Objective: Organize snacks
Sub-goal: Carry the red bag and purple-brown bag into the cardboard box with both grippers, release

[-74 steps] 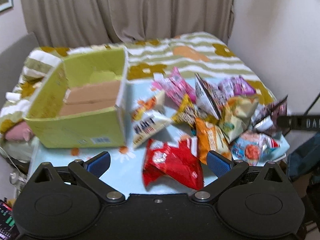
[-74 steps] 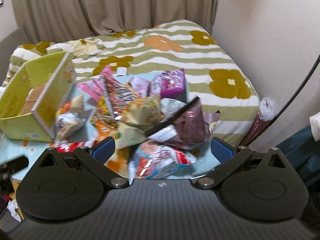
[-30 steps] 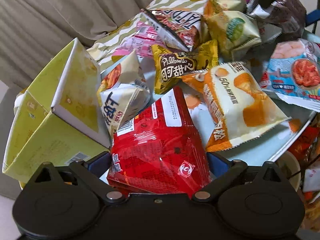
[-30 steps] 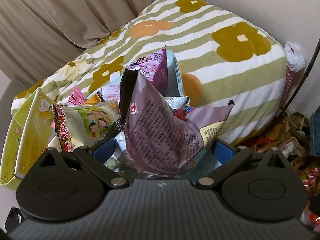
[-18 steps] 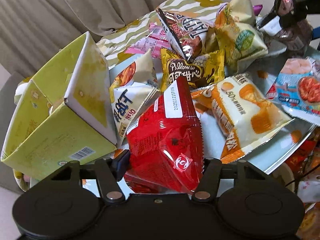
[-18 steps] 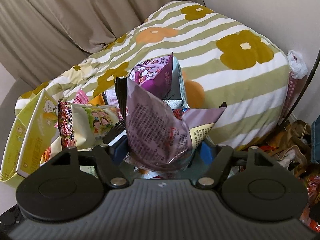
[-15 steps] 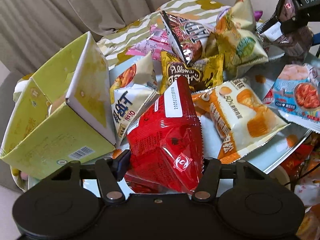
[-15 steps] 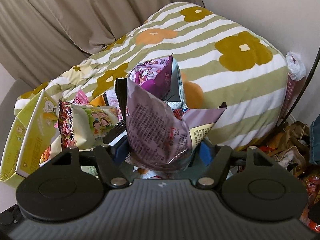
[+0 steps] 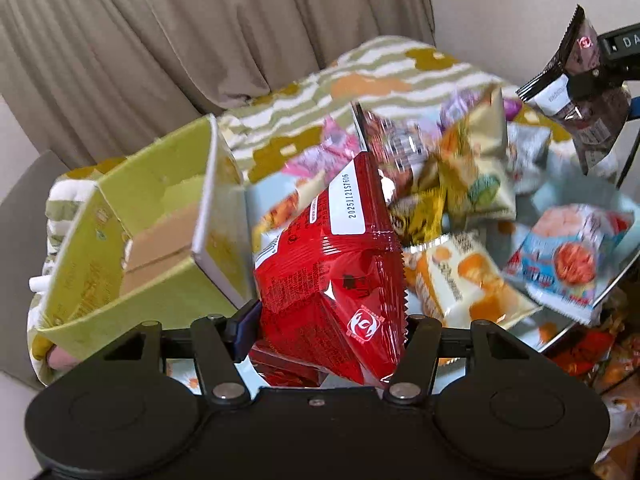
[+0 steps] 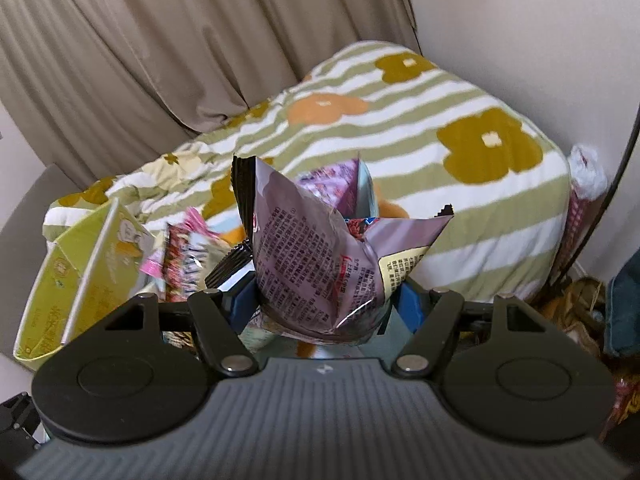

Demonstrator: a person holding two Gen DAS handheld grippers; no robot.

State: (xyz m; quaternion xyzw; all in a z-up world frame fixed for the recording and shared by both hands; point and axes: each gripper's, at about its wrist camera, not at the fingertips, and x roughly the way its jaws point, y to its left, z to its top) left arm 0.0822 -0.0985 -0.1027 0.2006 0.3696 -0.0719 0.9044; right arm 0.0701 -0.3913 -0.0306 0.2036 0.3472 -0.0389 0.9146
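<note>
In the left wrist view, a red snack packet (image 9: 340, 276) is clamped between the closed fingers of the left tool (image 9: 326, 326), raised beside the open green cardboard box (image 9: 132, 240) and above the snack pile (image 9: 472, 216) on the surface (image 9: 624, 264). In the right wrist view, a mauve snack packet (image 10: 320, 264) is gripped by the closed right tool (image 10: 326, 306), before the striped floral bedcover (image 10: 460, 128).
</note>
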